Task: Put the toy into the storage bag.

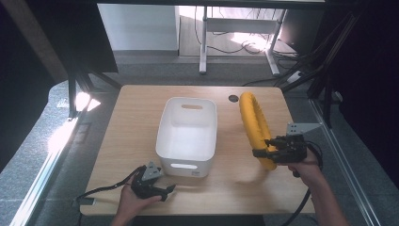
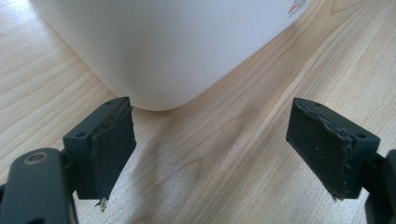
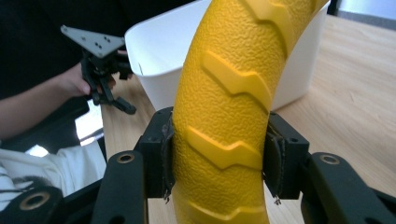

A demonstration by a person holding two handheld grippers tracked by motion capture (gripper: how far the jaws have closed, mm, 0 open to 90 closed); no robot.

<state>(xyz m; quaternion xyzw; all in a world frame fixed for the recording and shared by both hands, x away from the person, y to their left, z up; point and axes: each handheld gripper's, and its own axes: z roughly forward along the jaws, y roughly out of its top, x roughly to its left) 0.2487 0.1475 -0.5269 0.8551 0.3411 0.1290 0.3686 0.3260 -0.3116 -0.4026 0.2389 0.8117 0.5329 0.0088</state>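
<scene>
A yellow ring with a tyre-like tread [image 1: 254,123] stands on edge, right of a white plastic bin [image 1: 165,123] at the table's middle. My right gripper [image 1: 264,153] is shut on the ring's near part; in the right gripper view both pads press the yellow ring [image 3: 229,107]. My left gripper [image 1: 168,191] is open near the table's front edge, just in front of the bin's near left corner. In the left gripper view nothing lies between the jaws of the left gripper [image 2: 212,149], and the white bin [image 2: 177,46] curves close ahead.
The bin is empty, with handle slots in its end walls. The wooden table [image 1: 127,136] has a dark round grommet [image 1: 234,98] near its far edge. Desk legs and cables [image 1: 244,44] lie on the floor beyond. The left gripper's cable [image 1: 101,190] trails over the front left edge.
</scene>
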